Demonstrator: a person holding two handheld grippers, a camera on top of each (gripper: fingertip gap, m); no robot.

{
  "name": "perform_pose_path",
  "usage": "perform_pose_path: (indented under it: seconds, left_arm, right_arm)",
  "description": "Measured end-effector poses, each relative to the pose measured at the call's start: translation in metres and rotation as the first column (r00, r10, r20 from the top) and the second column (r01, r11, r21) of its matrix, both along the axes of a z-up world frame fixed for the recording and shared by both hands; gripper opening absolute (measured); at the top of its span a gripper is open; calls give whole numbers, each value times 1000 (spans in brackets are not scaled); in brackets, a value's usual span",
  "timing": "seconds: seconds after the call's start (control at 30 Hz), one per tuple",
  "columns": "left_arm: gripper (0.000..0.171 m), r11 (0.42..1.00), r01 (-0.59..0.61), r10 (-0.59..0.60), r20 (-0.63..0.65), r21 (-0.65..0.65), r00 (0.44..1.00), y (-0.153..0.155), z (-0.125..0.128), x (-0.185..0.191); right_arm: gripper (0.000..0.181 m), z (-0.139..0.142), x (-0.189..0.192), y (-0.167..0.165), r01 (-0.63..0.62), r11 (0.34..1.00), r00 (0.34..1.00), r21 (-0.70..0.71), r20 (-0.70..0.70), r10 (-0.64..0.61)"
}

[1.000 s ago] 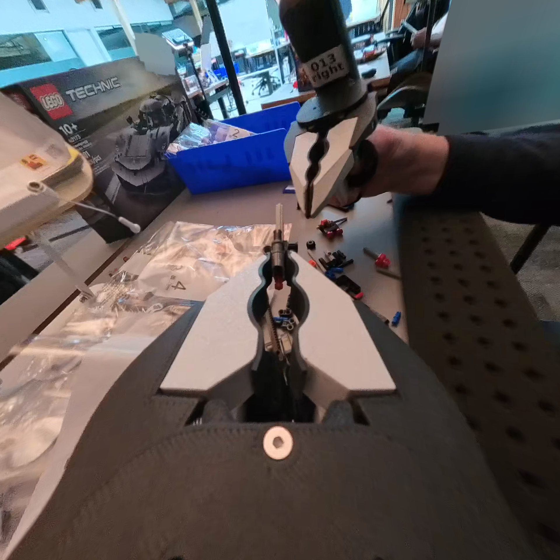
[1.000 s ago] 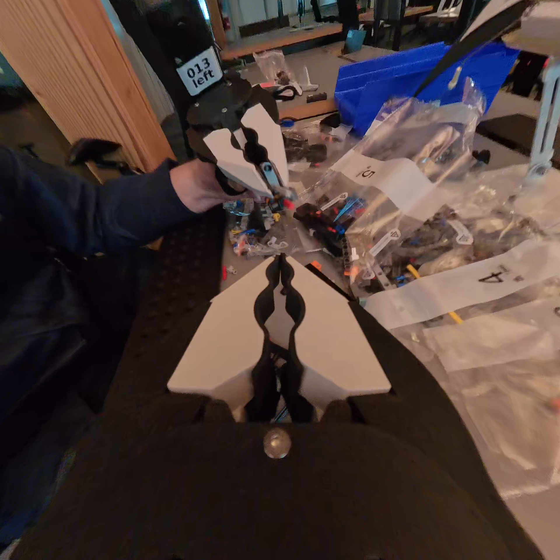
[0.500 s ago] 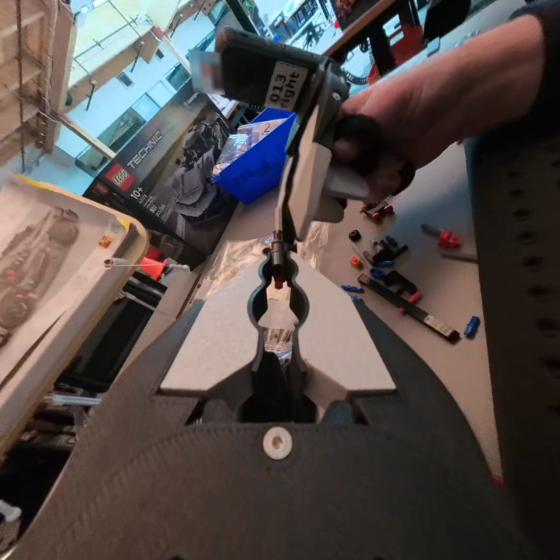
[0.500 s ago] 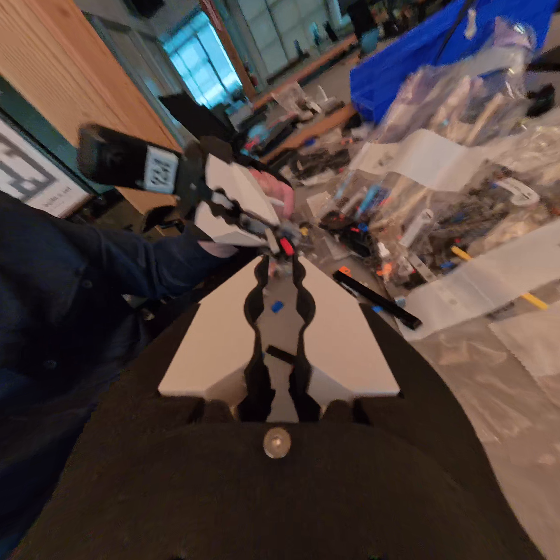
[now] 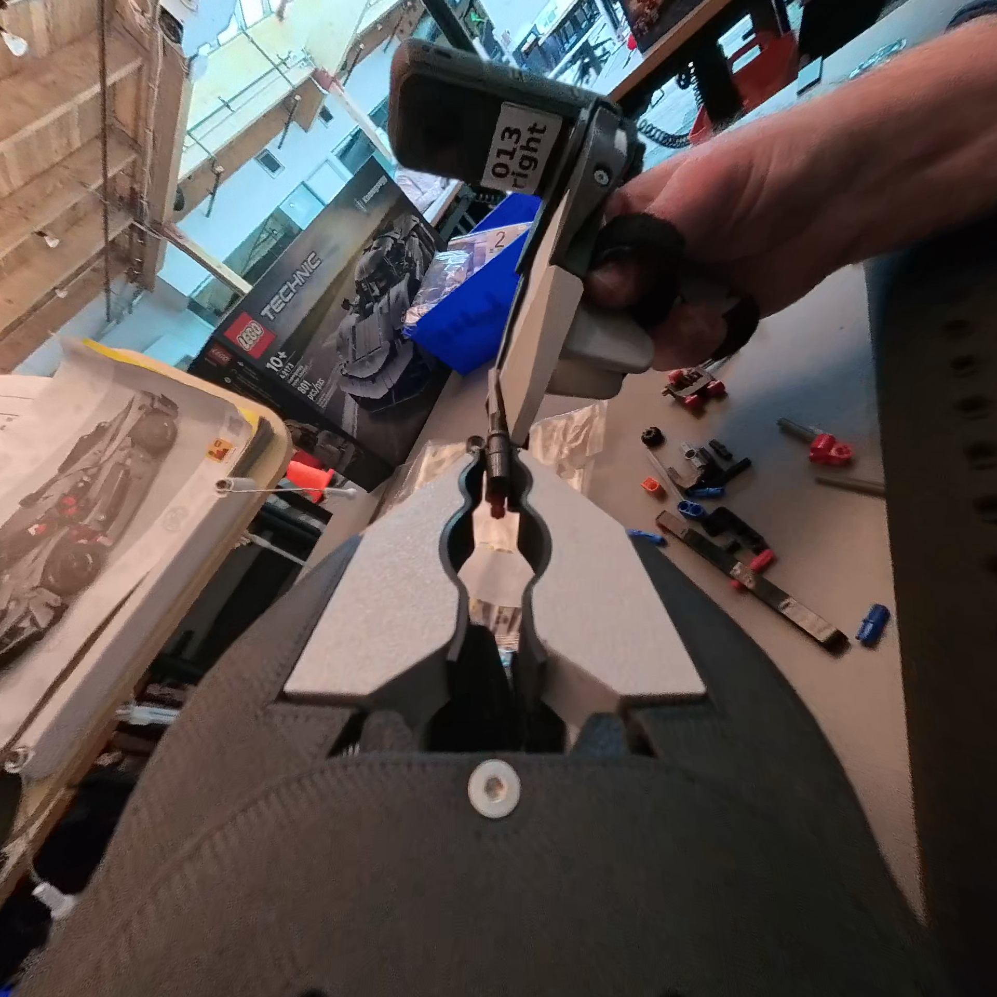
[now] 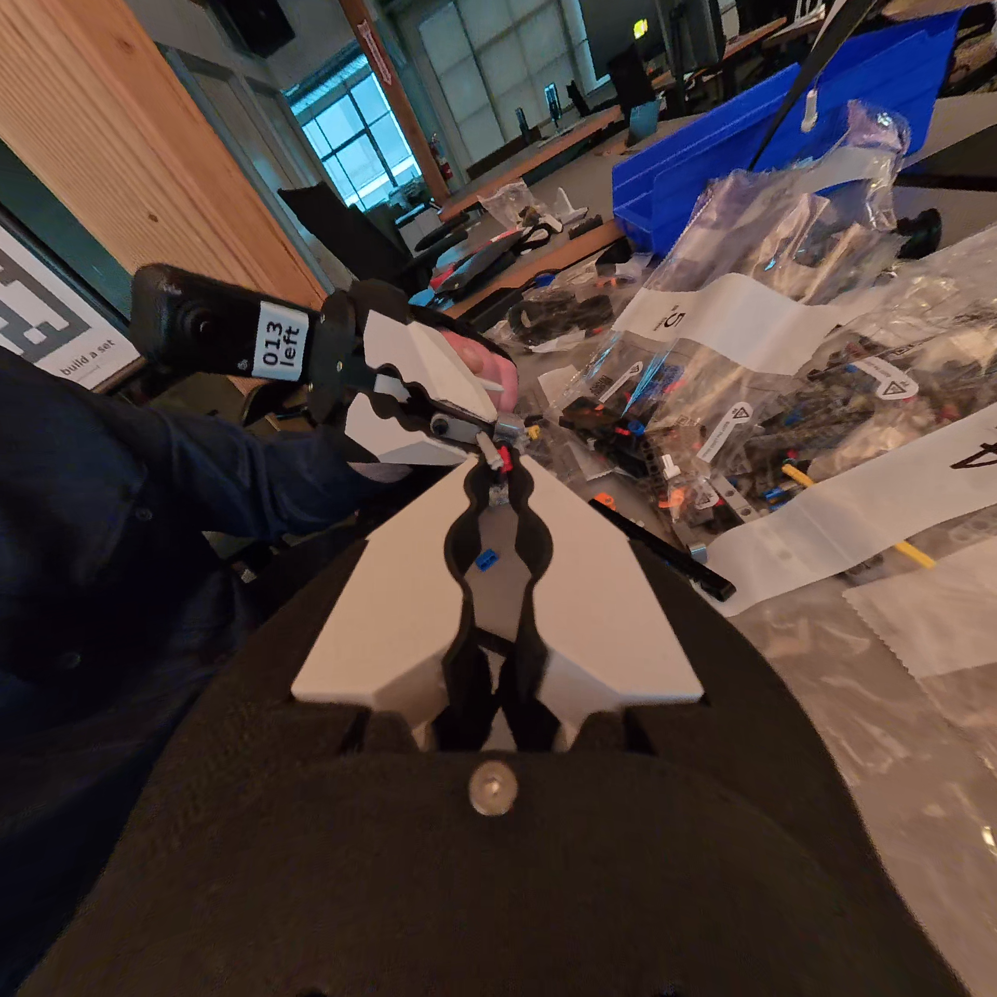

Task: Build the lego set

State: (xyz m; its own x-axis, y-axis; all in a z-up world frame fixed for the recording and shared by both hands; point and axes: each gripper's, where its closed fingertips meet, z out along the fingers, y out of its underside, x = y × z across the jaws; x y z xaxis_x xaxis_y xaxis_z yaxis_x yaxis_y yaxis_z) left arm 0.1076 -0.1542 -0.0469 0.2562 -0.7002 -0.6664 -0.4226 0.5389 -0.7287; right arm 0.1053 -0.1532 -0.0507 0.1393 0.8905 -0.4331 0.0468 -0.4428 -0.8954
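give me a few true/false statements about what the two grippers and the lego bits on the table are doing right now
1. The left gripper is shut on a small dark grey axle assembly with a red tip. True.
2. The right gripper rests flat on the table, far from the left one. False: it is held up in the air, its tips meeting the small assembly at the left gripper's tips.
3. A blue plastic bin stands beside the dark cardboard set box. True.
4. The long black beam is clamped in the left gripper. False: it lies loose on the grey table.
5. Clear plastic bags of parts lie on the table. True.
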Motion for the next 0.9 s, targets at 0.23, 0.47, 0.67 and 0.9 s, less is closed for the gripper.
perform_pose_path:
  seconds: [0.23, 0.47, 0.67, 0.9]
  left_arm:
    - [8, 998, -49, 48, 26, 49, 999, 3, 8, 2]
    - [8, 995, -64, 67, -32, 71, 997, 2, 4, 1]
    - [7, 993, -114, 115, -22, 36, 993, 11, 5, -12]
    - [7, 985, -132, 137, 36, -106, 990, 32, 4, -37]
  right_arm:
    - [3, 10, 4, 2, 55, 995, 998, 84, -7, -55]
    - [3, 7, 6, 2, 65, 992, 996, 108, 47, -70]
    - [2, 16, 24, 7, 110, 990, 994, 91, -7, -110]
    - [3, -21, 23, 13, 71, 997, 987, -11, 147, -69]
